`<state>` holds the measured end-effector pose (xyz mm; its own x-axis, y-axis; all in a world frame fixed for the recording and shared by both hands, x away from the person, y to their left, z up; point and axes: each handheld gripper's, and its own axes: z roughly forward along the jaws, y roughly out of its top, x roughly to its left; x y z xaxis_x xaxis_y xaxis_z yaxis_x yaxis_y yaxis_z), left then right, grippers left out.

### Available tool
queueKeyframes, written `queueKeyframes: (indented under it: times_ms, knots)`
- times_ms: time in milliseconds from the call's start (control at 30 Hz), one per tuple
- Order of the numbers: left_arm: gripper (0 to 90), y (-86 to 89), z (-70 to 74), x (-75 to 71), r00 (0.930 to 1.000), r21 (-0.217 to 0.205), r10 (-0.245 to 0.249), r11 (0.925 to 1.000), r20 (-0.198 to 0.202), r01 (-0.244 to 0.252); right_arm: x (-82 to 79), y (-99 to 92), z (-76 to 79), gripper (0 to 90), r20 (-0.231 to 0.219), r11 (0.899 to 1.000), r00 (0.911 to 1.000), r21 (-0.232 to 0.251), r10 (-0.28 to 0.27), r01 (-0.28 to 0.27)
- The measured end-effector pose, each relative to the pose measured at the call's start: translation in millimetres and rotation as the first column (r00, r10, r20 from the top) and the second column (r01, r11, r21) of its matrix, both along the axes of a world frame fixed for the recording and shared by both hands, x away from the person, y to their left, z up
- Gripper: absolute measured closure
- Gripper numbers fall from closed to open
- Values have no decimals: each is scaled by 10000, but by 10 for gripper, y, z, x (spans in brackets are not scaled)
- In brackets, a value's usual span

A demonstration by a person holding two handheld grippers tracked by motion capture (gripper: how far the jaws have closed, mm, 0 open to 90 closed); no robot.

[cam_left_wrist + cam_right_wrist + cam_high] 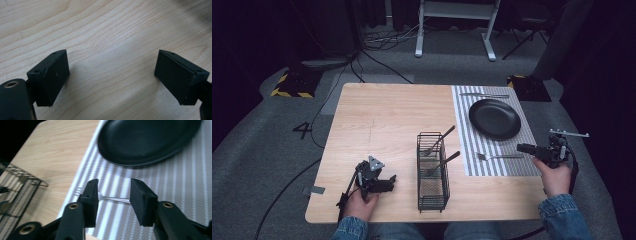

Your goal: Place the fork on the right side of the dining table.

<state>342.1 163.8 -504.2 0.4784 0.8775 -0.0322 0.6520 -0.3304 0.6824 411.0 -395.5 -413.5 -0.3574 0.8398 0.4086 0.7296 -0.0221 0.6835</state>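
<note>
A black wire basket (432,192) stands at the table's middle front, and two utensils (443,136) lean in it with handles up to the right. On the striped placemat (467,150) lie a black plate (494,118) and a silver fork (497,156). My right gripper (523,148) hovers at the fork's handle end. In the right gripper view it (113,187) is open, the fork's shaft (113,199) crossing below between its jaws. My left gripper (390,181) sits left of the basket. It (112,62) is open over bare wood.
Another silver utensil (484,95) lies across the placemat's far edge, beyond the plate. In the right gripper view the basket (17,190) is at the left and the plate (147,140) straight ahead. Bare wood (382,115) spreads over the table's left half.
</note>
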Motion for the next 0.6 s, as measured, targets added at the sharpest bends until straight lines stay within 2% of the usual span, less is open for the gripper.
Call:
queueKeyframes:
  times_ms: [167, 333, 467, 600]
  knots:
    - [125, 0, 0, -1, 10000, -3, -1, 10000, -4, 1, -89, 157, 118, 469, 217, 9978, 9976, -17, 658, -658]
    - [125, 0, 0, 0, 10000, -5, 0, 10000, -5, 0, -177, 278, 188, 394, 464, 9918, 9908, 21, 1274, -1277]
    - [125, -1, 0, -1, 10000, -13, 6, 10000, -6, -6, -253, 388, 226, 363, 691, 9828, 9804, -91, 1844, -1842]
    - [126, 2, -1, -8, 10000, -14, -2, 10000, 6, 2, -327, 498, 248, 356, 918, 9735, 9693, -406, 2281, -2252]
